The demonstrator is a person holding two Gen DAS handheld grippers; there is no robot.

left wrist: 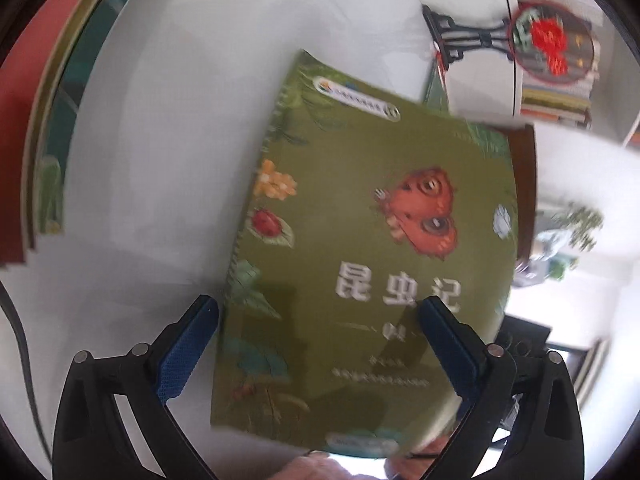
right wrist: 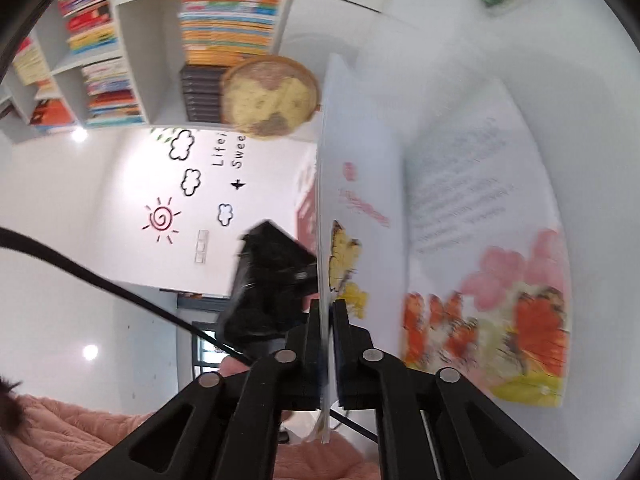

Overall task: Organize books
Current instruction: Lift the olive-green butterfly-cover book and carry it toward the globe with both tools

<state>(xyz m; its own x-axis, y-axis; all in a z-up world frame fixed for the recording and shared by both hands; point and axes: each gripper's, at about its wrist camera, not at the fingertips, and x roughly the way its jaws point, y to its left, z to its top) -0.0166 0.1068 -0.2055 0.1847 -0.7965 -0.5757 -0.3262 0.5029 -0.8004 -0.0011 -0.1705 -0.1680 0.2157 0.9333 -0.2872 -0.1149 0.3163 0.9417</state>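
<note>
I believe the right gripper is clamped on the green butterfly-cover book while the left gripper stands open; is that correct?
Not quite: the right gripper is clamped on a white open picture book's pages, per the right wrist view. The green butterfly-cover book lies between the open left gripper.

- Green book (left wrist: pixel 360 240): paper cover, glossy, with a sheen across its printed insects.
- Bench (left wrist: pixel 160 160): smooth white top, faintly shiny.
- Left gripper (left wrist: pixel 318 316): matt black plastic frame; blue pads (left wrist: pixel 184 352), finely dotted and rough-looking; small bright metal pins at the joints.
- Right gripper (right wrist: pixel 329 344): same matt black plastic, round metal pins, closed on thin paper pages.
- Open book (right wrist: pixel 460 240): smooth white paper pages, colour-printed, slightly shiny.
- Round basket (right wrist: pixel 272 96): woven, straw-like, rough and matt.
- Shelf unit (right wrist: pixel 132 52): smooth white boards, matt.
- Pink cloth (right wrist: pixel 80 436): soft, fuzzy, quilted.
- Black cable (right wrist: pixel 120 292): smooth, slightly shiny.
</note>
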